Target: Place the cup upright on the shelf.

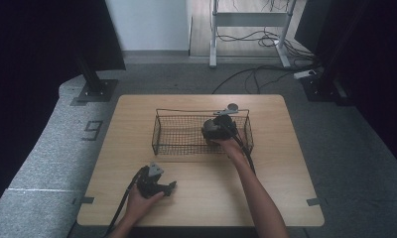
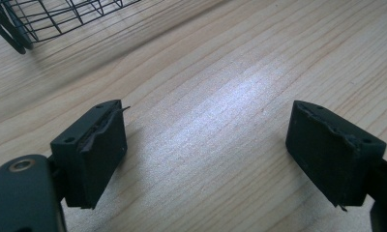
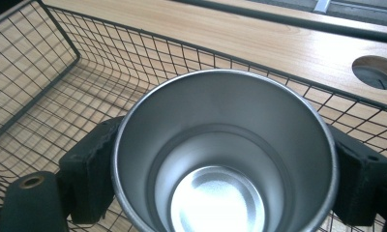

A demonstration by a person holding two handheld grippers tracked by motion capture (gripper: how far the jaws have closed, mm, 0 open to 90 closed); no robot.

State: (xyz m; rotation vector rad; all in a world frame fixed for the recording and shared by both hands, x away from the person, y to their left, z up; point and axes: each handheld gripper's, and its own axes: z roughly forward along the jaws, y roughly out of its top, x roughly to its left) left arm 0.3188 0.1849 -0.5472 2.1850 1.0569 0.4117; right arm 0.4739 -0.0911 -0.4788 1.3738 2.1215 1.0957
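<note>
Two tools are in use, one per hand. The right tool [image 1: 217, 128] is inside the wire basket [image 1: 159, 135], toward the basket's right end, with its jaws clamped on the outer wall of a steel cup [image 3: 225, 159]. In the right gripper view the cup stands mouth-up between the pads, its interior bare and shiny, with basket mesh below and behind it. Whether the cup's base rests on the basket floor or hangs just above it cannot be told from these pictures.

The left tool [image 1: 159, 186] rests near the front edge of the tabletop [image 1: 266, 198], well apart from the basket on its near-left side. Its jaws stand wide with nothing between them, bare wood grain beneath, and a corner of the basket shows farther off in the left gripper view.

Judgement: the step in hand is the handling of the cup at the basket, either setting it down or lifting it out; the pictures do not settle which. If placing, the next move calls for lowering until the base sits flat on the mesh, then parting the jaws and drawing straight up, clear of the basket rim. If removing, a straight vertical lift past the rim is required.
</note>
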